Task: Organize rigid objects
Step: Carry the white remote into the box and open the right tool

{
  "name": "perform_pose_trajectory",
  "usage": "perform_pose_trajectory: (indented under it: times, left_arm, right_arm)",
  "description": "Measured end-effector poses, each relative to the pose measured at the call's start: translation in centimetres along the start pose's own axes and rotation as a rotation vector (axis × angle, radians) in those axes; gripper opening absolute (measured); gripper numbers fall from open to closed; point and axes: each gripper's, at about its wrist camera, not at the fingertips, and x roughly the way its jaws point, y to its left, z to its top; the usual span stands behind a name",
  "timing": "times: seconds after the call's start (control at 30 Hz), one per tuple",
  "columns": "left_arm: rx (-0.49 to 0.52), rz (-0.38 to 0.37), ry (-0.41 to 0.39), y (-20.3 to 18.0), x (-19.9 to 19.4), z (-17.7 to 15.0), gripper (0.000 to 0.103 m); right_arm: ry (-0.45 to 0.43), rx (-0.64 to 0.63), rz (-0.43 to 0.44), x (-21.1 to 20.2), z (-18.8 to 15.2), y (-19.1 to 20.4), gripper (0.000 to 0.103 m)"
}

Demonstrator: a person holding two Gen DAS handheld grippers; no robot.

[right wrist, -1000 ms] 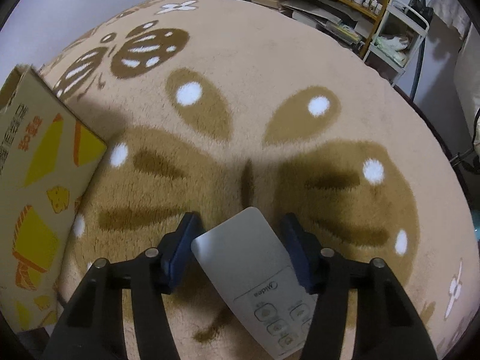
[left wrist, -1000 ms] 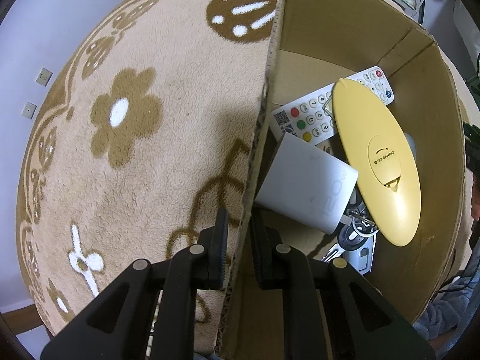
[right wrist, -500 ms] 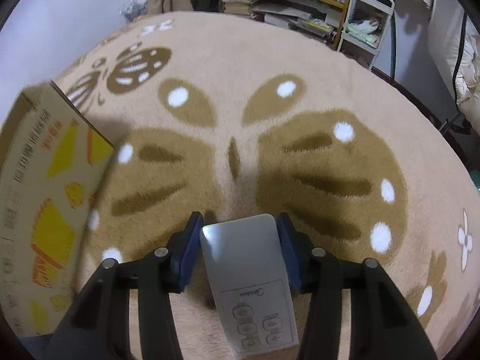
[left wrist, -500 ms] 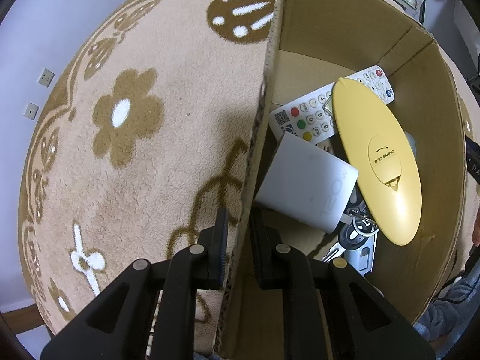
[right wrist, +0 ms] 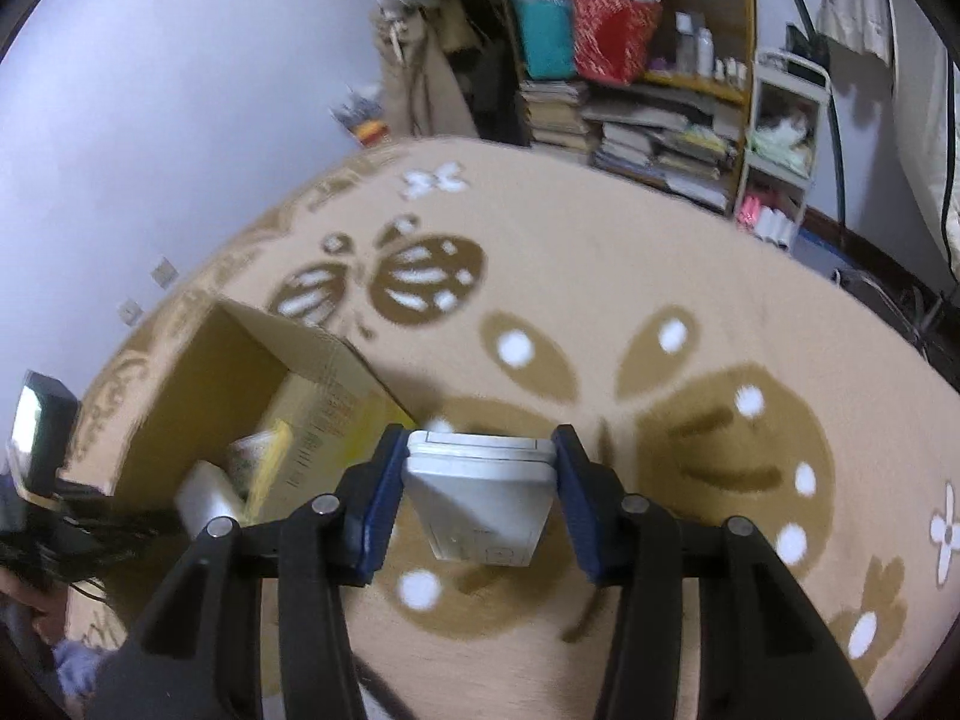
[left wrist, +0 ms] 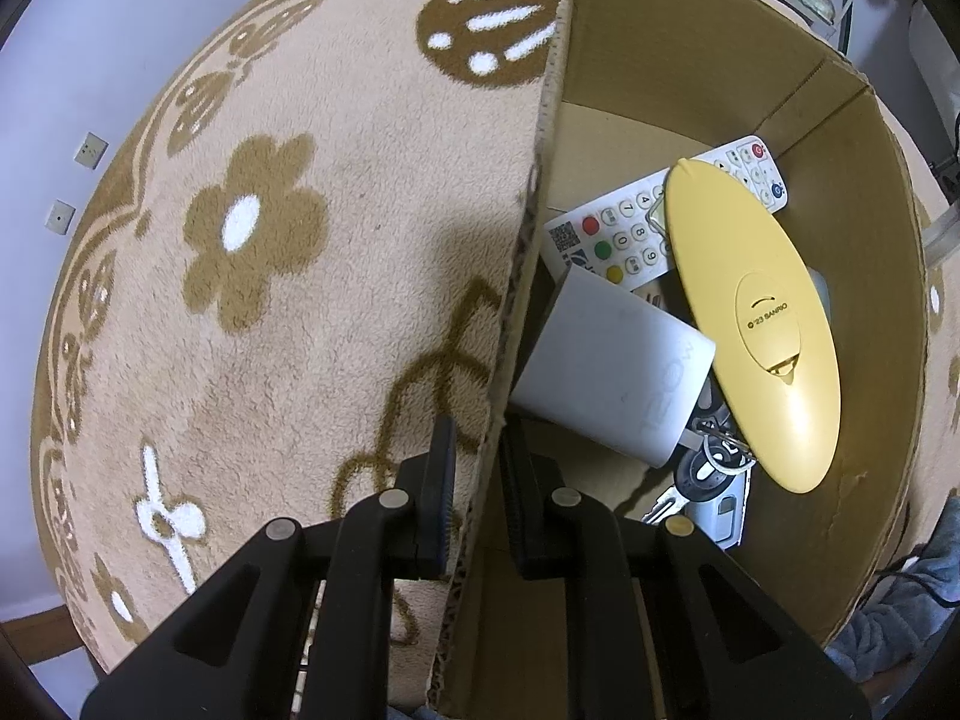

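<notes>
Remote control (right wrist: pixel 480 489) sits pinched in my right gripper (right wrist: pixel 477 495) above the rug, next needing carriage into the cardboard box (left wrist: pixel 852 276) whose wall my left gripper (left wrist: pixel 477 480) clamps.

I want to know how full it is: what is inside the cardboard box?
Inside the cardboard box: a white remote, a yellow oval piece over it, a white block and keys. Whatever lies beneath these is covered.

A: The box (left wrist: pixel 690 60) looks like plain matt cardboard, its cut edge rough. The rug (left wrist: pixel 300 300)?

B: Soft, fuzzy pile. The yellow disc (left wrist: pixel 756 324) is smooth plastic with a slight sheen; the white remote (right wrist: pixel 480 492) is smooth plastic too, and the keys (left wrist: pixel 714 468) look metal.
</notes>
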Motion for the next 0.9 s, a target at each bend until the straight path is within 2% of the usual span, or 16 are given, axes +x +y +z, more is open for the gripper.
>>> perform_pose_trajectory:
  times: [0.2, 0.37, 0.5, 0.7, 0.9]
  left_arm:
    - [-0.001, -0.001, 0.0, -0.1, 0.1, -0.1, 0.015]
    - [-0.001, -0.002, -0.001, -0.1, 0.0, 0.0, 0.015]
    - [0.001, 0.002, -0.001, -0.1, 0.0, -0.1, 0.015]
    - [0.002, 0.006, -0.002, -0.2, 0.0, -0.1, 0.015]
    - [0.001, 0.005, -0.002, -0.2, 0.0, -0.1, 0.015]
  right_arm:
    - [-0.129, -0.033, 0.052, -3.4, 1.7, 3.2, 0.052]
    - [-0.211, -0.04, 0.133, -5.3, 2.2, 5.6, 0.052]
    - [-0.212, -0.07, 0.181, -4.9, 1.9, 7.6, 0.052]
    - [-0.162, -0.091, 0.204, -2.7, 0.7, 9.2, 0.052]
    - [-0.195, -0.142, 0.169, -1.3, -0.9, 10.6, 0.052]
